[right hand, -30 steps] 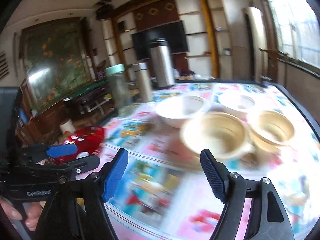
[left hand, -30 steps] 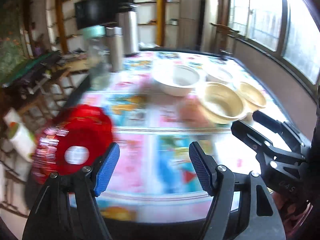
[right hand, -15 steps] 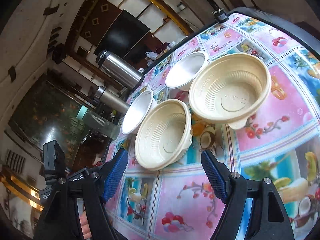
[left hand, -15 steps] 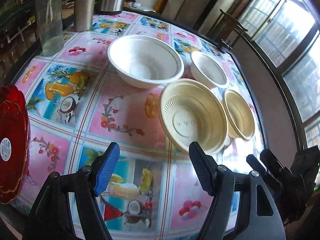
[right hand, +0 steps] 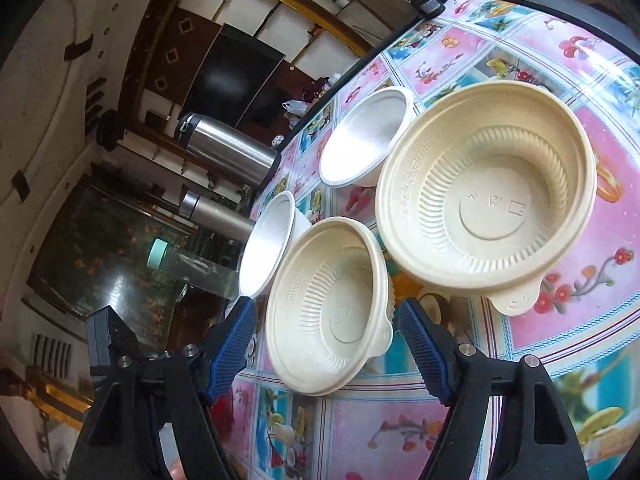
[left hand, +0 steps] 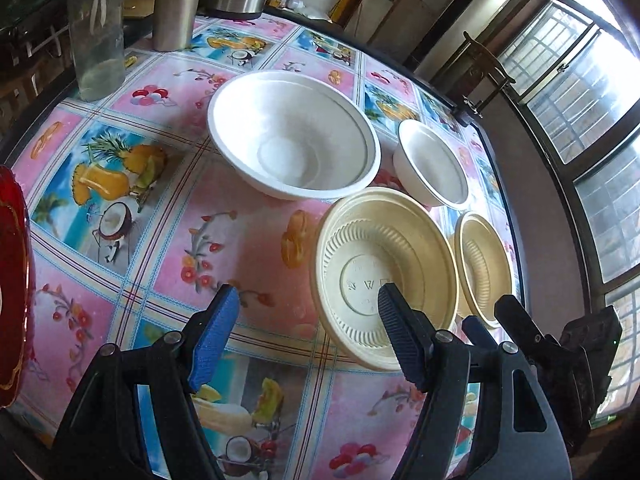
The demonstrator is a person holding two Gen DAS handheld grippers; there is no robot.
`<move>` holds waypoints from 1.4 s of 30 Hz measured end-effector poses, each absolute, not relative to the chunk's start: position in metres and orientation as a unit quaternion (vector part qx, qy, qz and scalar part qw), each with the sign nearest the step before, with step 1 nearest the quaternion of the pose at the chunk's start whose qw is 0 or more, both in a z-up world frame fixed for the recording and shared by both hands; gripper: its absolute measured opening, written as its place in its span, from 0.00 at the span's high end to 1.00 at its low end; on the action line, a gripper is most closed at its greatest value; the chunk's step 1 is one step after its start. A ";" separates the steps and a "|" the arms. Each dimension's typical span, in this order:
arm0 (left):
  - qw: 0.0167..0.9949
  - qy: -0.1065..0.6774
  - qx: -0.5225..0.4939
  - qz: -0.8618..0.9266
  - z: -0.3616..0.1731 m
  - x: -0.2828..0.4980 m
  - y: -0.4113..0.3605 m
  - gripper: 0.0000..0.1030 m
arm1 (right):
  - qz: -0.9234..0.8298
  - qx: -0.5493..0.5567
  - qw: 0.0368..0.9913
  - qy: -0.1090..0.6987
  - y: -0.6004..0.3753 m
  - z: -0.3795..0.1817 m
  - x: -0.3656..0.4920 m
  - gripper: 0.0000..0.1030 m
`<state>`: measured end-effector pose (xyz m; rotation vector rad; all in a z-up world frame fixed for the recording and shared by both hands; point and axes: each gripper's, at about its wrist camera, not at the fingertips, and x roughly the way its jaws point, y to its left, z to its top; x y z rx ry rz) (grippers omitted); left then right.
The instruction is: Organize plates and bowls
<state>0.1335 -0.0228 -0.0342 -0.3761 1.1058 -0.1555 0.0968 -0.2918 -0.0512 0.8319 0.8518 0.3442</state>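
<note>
Fruit-printed oilcloth covers the worktop point(left hand: 224, 216), which ends at a dark rim close under both cameras and curves away along the window side. Four bowls sit bunched together: a large white bowl point(left hand: 294, 136), a small white bowl point(left hand: 432, 162), a large cream bowl point(left hand: 384, 276) and a small cream bowl point(left hand: 482, 268), while a red plate point(left hand: 12, 280) lies apart at the left edge. Both tongs are spread wide and empty; the left tongs point(left hand: 308, 324) hover over the large cream bowl's near rim, and the right tongs point(right hand: 324, 340) straddle the small cream bowl. These thin bowls look light, so a pinch on one wall could flip or skate a bowl into its close neighbours, or off the near edge. Open cloth lies between plate and bowls; the glass jar point(left hand: 96, 28) and steel flasks point(left hand: 176, 4) crowd the far left.
</note>
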 end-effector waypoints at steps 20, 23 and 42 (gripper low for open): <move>0.826 0.518 -0.202 -0.091 -0.047 0.143 -0.036 0.49 | 0.137 0.382 0.819 0.407 -0.287 -0.064 0.106 0.61; 0.825 0.522 -0.195 -0.091 -0.049 0.143 -0.038 0.61 | 0.134 0.384 0.816 0.410 -0.288 -0.067 0.107 0.65; 0.824 0.529 -0.188 -0.076 -0.058 0.140 -0.038 0.83 | 0.122 0.361 0.823 0.421 -0.280 -0.071 0.111 0.88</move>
